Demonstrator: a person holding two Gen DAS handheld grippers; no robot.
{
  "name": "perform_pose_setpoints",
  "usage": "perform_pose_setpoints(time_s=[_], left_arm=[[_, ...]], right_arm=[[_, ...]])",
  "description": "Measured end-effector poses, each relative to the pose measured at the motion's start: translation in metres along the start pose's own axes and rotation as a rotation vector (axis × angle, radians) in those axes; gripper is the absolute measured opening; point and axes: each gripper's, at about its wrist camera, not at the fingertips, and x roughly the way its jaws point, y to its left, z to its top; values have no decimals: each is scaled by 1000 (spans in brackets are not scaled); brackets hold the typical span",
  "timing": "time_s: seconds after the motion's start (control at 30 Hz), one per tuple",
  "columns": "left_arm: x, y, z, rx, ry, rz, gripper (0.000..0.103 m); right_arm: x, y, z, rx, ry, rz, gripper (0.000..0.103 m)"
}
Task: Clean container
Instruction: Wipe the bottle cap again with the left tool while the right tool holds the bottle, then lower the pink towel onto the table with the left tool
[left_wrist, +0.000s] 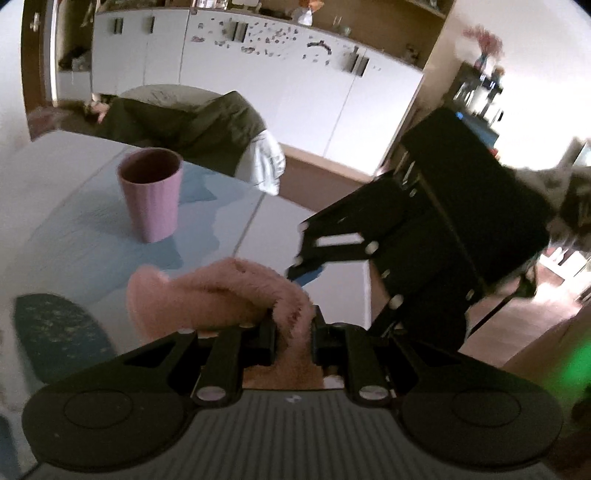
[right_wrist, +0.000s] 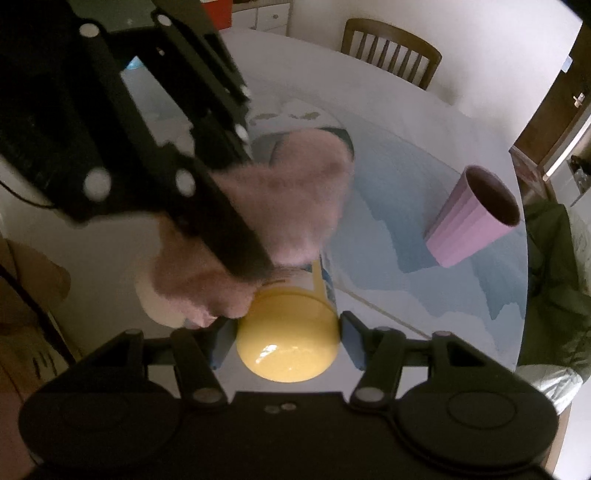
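right gripper (right_wrist: 286, 341) clamped on the container (right_wrist: 291, 325) across its yellow end, blue pads (right_wrist: 350, 339) pressed to both sides, held over the near edge of the table (right_wrist: 406, 122). left gripper (left_wrist: 293, 332) pinched shut on a pink fluffy cloth (left_wrist: 221, 291), cloth bunched between the fingers and flopping out to the left. in the right view the cloth (right_wrist: 288, 206) lies against the container's far side, likely mid-wipe. handling guess: container looks like light rigid plastic, glossy cap with a highlight, so probably slick; round body could roll or twist in the pads under wiping force. best hold is what's there now, square across the capped end, leaving the labelled body free for the cloth. cloth is soft, limp, no stiffness; only wipes where the fingers push it, so keep it bunched close to the tips. pink cup (right_wrist: 476, 218) stands well apart on the blue mat, far right in the right view; not in the way unless the swing gets wide. view differences: right view shows container, cap, label strip and cloth contact; left view never shows the container, hidden behind the cloth and the right gripper body (left_wrist: 424, 229). left view shows the cloth grip clearly, plus cup (left_wrist: 151, 192) upright and empty-looking, dark interior. chair at the table's far side only in the right view.
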Motion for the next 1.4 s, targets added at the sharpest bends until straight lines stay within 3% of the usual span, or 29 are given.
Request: perform_pose_setpoints(time_s=[0.07,0.3,0.6,1.1,1.4], left_arm=[[7,7,3,-44,1,-39,16],[27,28,-4,-114,36,-15,16],[26,58,-13,-201,35,21,16],[20,95,-45,-245,95,182,16],[-11,121,-83,-316,107,291,16]], right_arm=[[-1,1,2,-17,-5,8,60],[-5,5,8,-27,-16,14,60],[-6,10,8,-33,-9,17,60],[-12,10,26,-44,-33,9,60],[-7,17,43,-70,-41,-1,60]])
